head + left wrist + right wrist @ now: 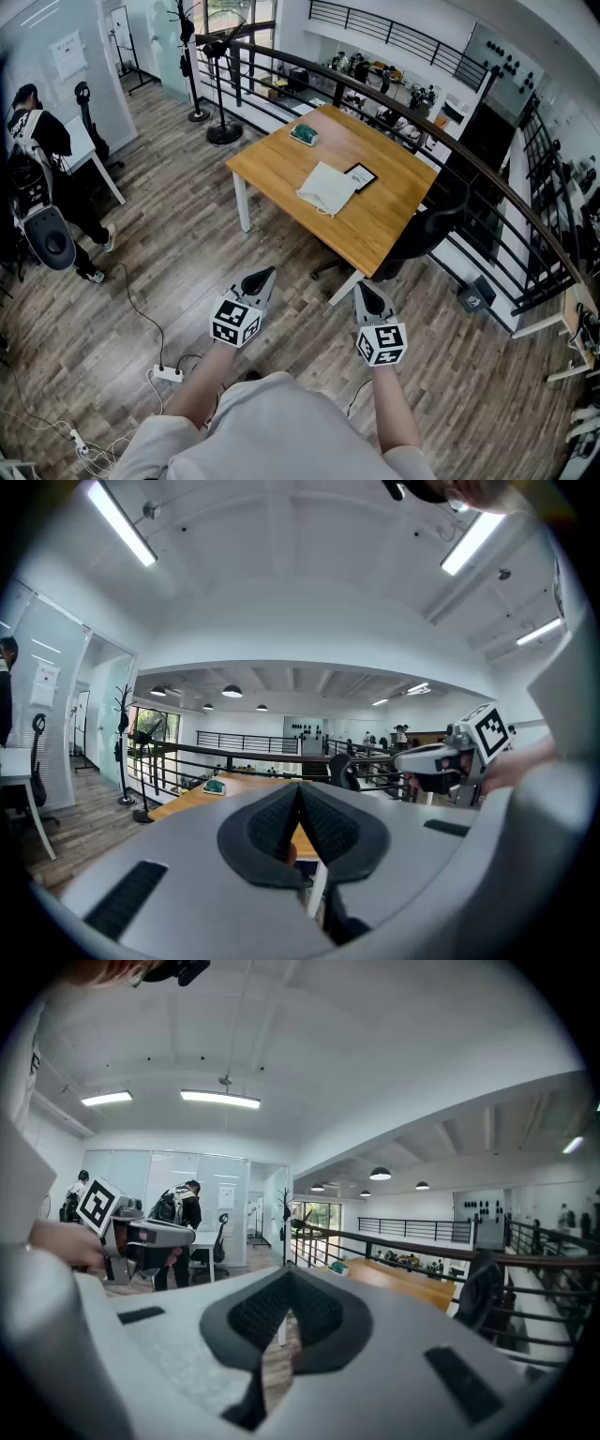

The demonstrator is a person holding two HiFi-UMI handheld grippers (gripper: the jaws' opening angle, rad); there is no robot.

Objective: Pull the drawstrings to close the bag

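**Both grippers shut and empty, bag well ahead on table**

The table [281, 169] stands well ahead of both sets of jaws, across open floor. The bag [326, 187] lies flat on it, white, ahead of the jaws and roughly between their two lines. A dark card [360, 176] lies just beside it, and a green item [304, 135] sits farther beyond.

The left gripper [265, 277] has its jaws pressed together with nothing between them. The right gripper [366, 292] is the same: closed and empty.

The bag looks like thin cloth, so probably light, soft and limp, and it will likely slide on the smooth wood when tugged. The best hold is probably one cord per gripper, pinched near the mouth and pulled in opposite directions. The cords are too small to make out here, and I can't tell which edge is the mouth.
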